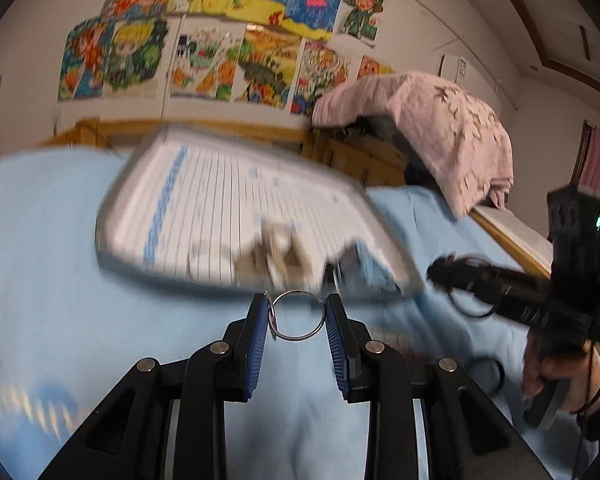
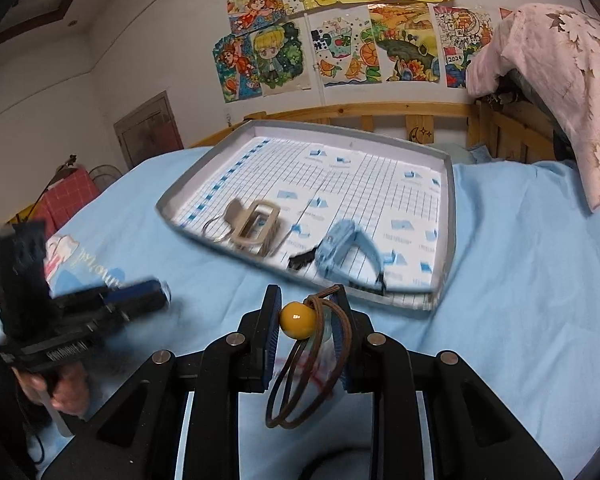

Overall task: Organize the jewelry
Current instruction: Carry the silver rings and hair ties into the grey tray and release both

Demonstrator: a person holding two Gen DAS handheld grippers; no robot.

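Observation:
My left gripper (image 1: 297,316) is shut on a thin silver ring (image 1: 298,332), held between its blue pads just above the blue sheet, in front of the tray's near edge. My right gripper (image 2: 307,316) is shut on a brown cord bracelet (image 2: 300,384) with a yellow bead (image 2: 295,319); the cord loops hang down between the fingers. The grey-rimmed tray (image 2: 449,216) with a gridded liner lies ahead. In it are a beige keychain with a ring (image 2: 252,226) and a light blue band (image 2: 346,246). The tray (image 1: 112,200) is blurred in the left wrist view.
The tray sits on a bed with a light blue sheet (image 2: 520,300). A wooden bed rail (image 2: 380,112) runs behind it and a pink cloth (image 2: 560,80) is draped at the far right. The left gripper shows at the left in the right wrist view (image 2: 80,308).

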